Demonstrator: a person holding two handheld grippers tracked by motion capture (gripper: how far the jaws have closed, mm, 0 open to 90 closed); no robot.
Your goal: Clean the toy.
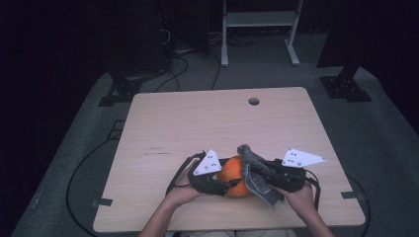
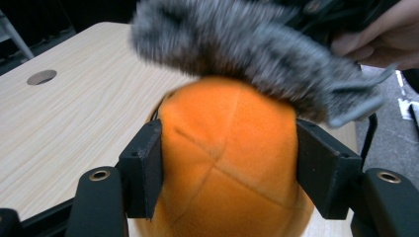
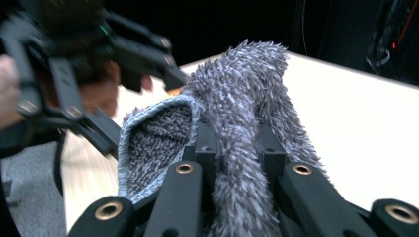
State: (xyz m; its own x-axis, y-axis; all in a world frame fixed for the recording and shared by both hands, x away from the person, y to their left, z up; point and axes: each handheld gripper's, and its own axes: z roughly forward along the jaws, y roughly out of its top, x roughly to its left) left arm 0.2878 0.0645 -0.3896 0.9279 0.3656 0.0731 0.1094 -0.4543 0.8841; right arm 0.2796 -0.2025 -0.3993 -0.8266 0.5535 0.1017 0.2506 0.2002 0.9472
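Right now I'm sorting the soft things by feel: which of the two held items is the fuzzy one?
The shaggy grey cloth in the right claw; the orange ball in the left claw is smooth felt.

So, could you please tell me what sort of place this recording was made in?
Probably a lab or recording room: a bare wooden table with a cable hole, cables on grey carpet, and a metal stand behind.
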